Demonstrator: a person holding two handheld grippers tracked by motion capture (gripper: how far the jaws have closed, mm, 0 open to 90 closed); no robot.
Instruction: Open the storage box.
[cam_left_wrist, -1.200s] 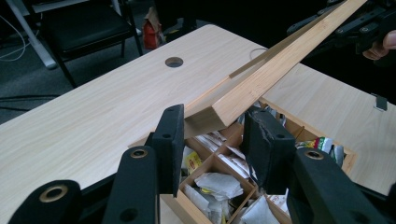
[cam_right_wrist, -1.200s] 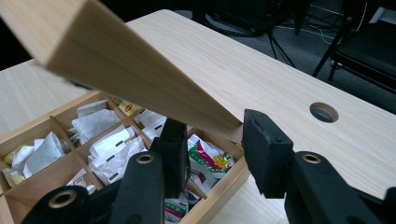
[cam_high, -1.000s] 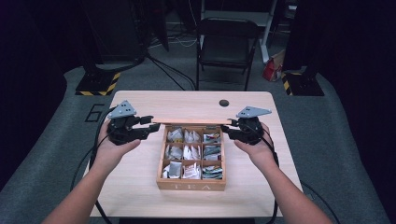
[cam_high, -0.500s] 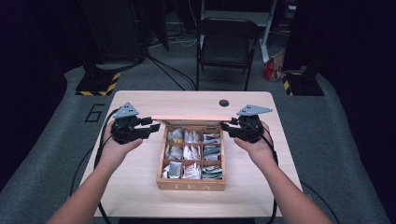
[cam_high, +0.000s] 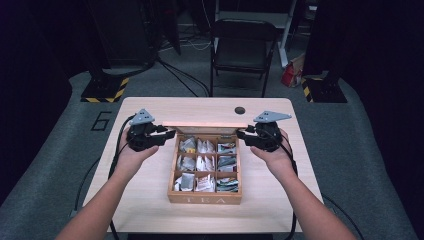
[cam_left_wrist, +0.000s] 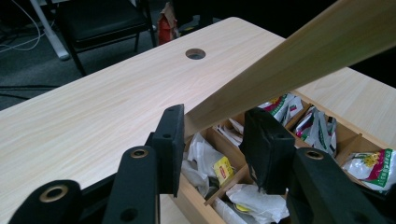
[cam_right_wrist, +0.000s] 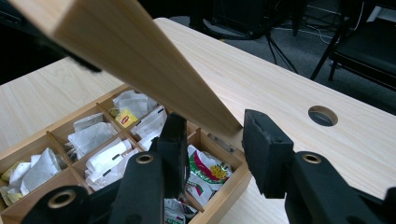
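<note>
A wooden tea box (cam_high: 205, 197) sits mid-table, its compartments holding several tea bags (cam_high: 205, 162). Its hinged lid (cam_high: 200, 128) stands raised over the back edge and looks edge-on from above. My left gripper (cam_high: 170, 134) grips the lid's left end; its jaws have just been closing, and in the left gripper view the lid (cam_left_wrist: 289, 60) runs between the pads of that gripper (cam_left_wrist: 212, 135). My right gripper (cam_high: 241, 134) is shut on the lid's right end, whose corner (cam_right_wrist: 224, 123) lies between the pads of that gripper (cam_right_wrist: 212, 135).
The light wood table (cam_high: 150, 200) has a round cable hole (cam_high: 240, 110) behind the box. A black chair (cam_high: 242, 45) stands beyond the far edge. Stand bases with yellow-black tape (cam_high: 102, 92) rest on the grey floor to the left and right.
My left gripper has sunk a little and shifted toward the box with the lid's left end. The right gripper has stayed put.
</note>
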